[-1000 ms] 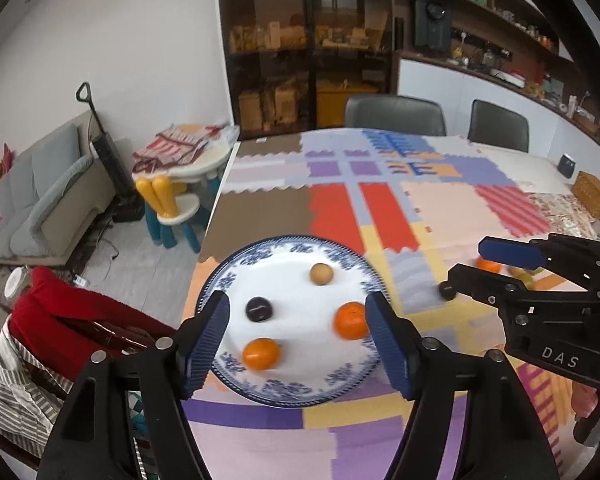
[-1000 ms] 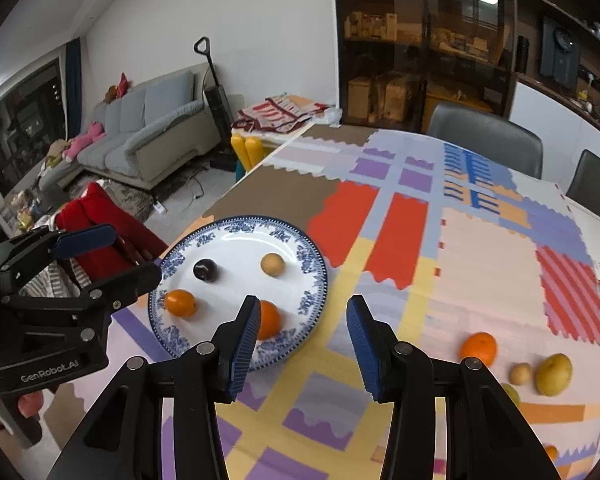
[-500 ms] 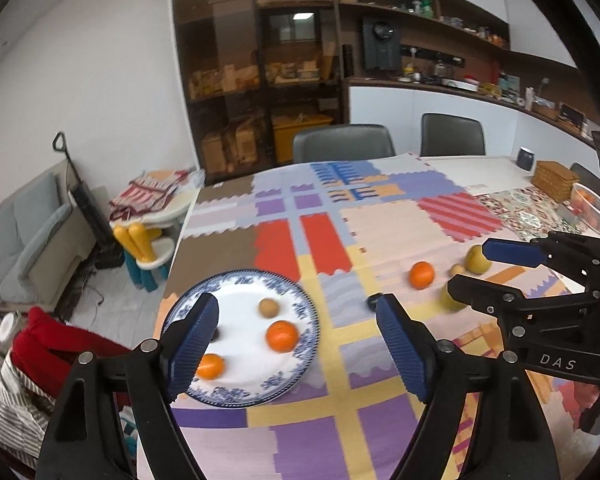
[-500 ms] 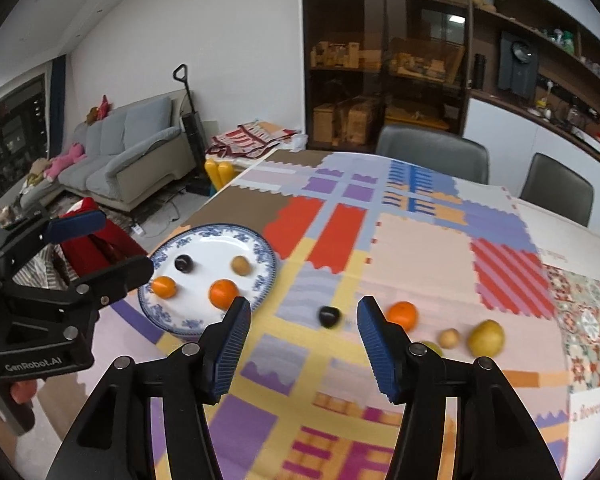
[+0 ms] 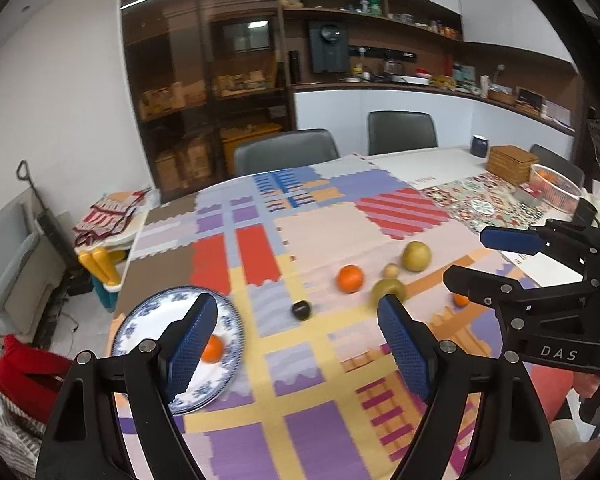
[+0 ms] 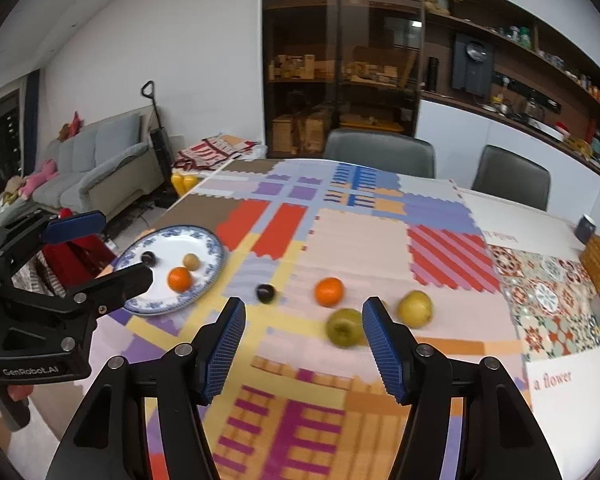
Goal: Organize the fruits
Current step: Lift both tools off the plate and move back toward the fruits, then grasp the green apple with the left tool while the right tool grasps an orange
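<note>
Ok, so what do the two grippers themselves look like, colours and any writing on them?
Both are matte black frames with silver bolts and two fingers tipped with ribbed blue pads. The left gripper has GenRobot.AI printed in white on its body, readable in the right wrist view. The right gripper carries DAS in white. No cables or sleeves show.
</note>
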A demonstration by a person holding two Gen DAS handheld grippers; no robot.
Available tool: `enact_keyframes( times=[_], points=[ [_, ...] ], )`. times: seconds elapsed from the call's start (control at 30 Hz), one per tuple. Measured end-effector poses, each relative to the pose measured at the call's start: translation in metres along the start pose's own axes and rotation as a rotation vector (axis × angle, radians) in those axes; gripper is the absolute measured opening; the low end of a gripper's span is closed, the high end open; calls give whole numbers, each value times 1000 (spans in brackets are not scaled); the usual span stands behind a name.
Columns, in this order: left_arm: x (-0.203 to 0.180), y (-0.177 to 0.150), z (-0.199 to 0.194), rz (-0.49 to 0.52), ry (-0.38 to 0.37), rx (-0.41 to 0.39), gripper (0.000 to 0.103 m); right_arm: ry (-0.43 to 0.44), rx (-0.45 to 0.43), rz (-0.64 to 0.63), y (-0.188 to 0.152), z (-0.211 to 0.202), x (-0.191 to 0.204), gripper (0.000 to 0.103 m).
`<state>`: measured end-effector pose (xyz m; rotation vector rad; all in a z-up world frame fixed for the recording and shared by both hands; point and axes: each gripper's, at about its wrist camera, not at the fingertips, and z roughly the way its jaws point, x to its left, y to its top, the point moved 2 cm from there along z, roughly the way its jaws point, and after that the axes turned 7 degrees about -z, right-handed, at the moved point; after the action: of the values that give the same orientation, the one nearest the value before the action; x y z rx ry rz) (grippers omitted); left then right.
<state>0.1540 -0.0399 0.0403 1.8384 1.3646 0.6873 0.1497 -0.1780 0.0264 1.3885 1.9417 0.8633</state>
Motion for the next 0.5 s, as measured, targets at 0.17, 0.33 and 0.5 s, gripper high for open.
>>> enact_keyframes(
  times=[0.17, 0.33, 0.5],
  points=[
    [-23, 2, 8, 30, -49, 10, 83, -44, 9, 47, -12, -11, -22, 62],
    [-39, 6, 21, 47, -82, 9, 84, -78, 18, 83, -22, -16, -40, 62],
    [-54, 8, 39, 72, -116, 20, 84, -116, 42, 130, -34, -11, -61, 62]
  ],
)
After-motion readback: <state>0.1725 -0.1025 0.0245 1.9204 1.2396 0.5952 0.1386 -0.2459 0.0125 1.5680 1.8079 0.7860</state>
